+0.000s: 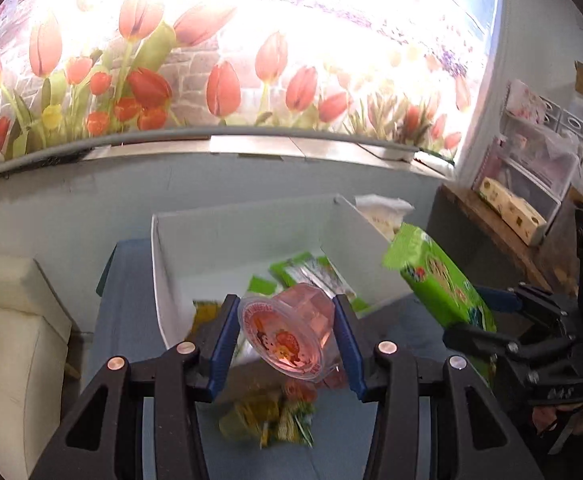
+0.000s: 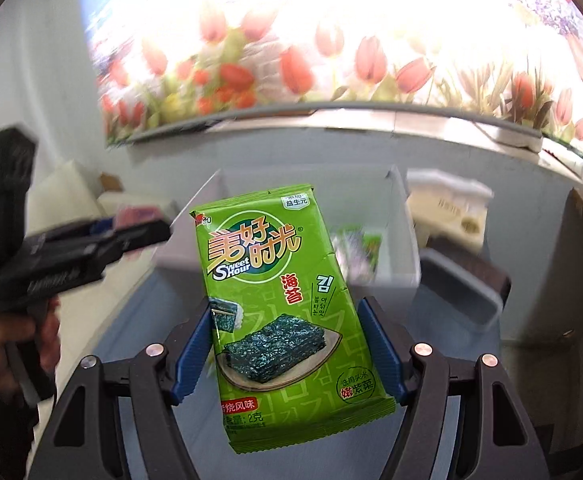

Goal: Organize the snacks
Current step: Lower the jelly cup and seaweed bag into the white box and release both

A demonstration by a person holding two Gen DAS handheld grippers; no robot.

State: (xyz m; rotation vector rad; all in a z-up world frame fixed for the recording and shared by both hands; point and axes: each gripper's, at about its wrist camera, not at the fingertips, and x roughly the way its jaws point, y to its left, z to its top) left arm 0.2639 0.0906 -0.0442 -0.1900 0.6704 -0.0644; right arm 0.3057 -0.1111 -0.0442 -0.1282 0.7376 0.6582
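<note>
My left gripper (image 1: 287,308) is shut on a pink jelly cup (image 1: 291,332) with a printed lid, held above the blue table just in front of the white box (image 1: 251,224). My right gripper (image 2: 287,316) is shut on a green seaweed snack packet (image 2: 279,300), held upright in front of the box (image 2: 403,216). In the left wrist view the packet (image 1: 439,280) and right gripper (image 1: 491,316) are at the right, beside the box's right wall. The left gripper (image 2: 131,232) shows blurred at the left of the right wrist view. Green packets (image 1: 311,276) lie inside the box.
Loose snacks (image 1: 267,416) lie on the blue table under the left gripper. A yellow packet (image 1: 205,312) lies in the box. A dark tray (image 2: 463,284) stands right of the box. A white cushion (image 1: 11,320) is at the left, a wooden shelf (image 1: 503,224) with clear drawers at the right.
</note>
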